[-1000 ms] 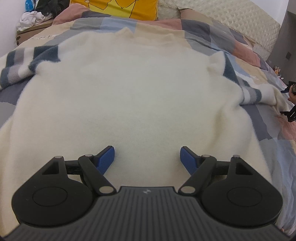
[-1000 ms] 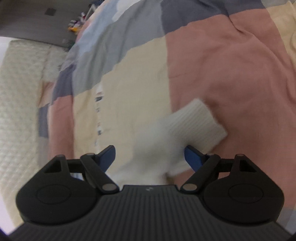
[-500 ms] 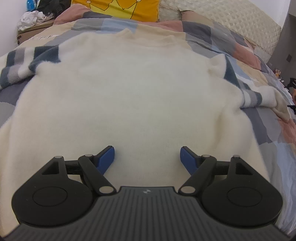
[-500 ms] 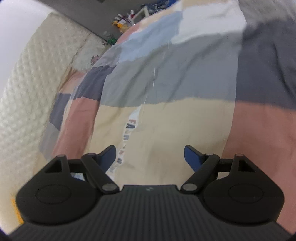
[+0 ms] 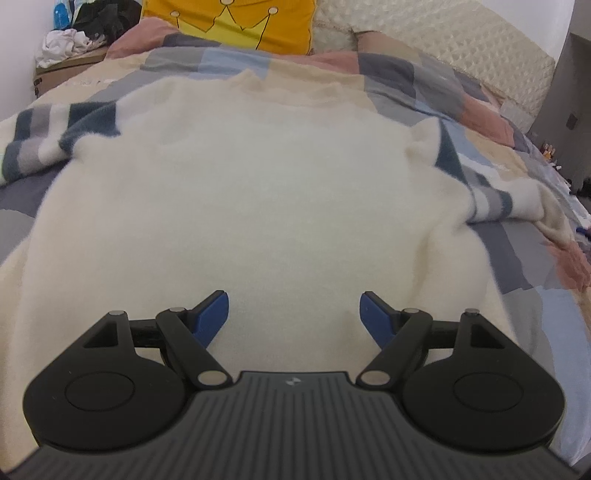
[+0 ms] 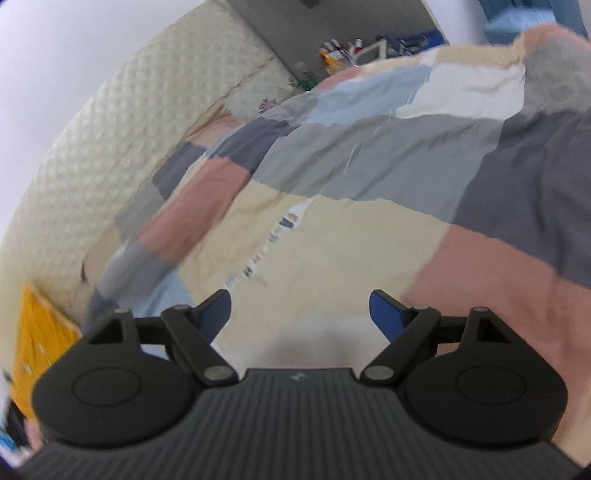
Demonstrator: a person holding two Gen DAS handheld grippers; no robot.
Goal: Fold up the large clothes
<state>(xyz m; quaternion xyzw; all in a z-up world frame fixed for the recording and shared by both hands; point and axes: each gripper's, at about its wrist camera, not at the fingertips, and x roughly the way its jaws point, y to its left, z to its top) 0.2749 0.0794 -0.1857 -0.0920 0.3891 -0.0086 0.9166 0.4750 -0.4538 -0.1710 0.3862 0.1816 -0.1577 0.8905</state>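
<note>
A large cream sweater [image 5: 240, 192] lies flat on the patchwork quilt [image 5: 480, 110], neck away from me, with blue and grey striped sleeves spread to the left [image 5: 48, 147] and right [image 5: 491, 195]. My left gripper [image 5: 293, 314] hovers open over the sweater's lower body, nothing between its blue fingertips. My right gripper [image 6: 300, 314] is open and empty over bare quilt [image 6: 351, 236]; the sweater does not show in the right wrist view.
A yellow cushion [image 5: 229, 18] and a quilted cream headboard [image 5: 461, 48] stand at the bed's far end. A bedside table with piled clothes [image 5: 70, 40] is at the far left. Small bottles and clutter [image 6: 340, 51] sit on a shelf beyond the bed.
The right gripper rolled and lifted off the white sleeve cuff it was over; that cuff has left its view. In the left view the right gripper has gone from the right edge.
</note>
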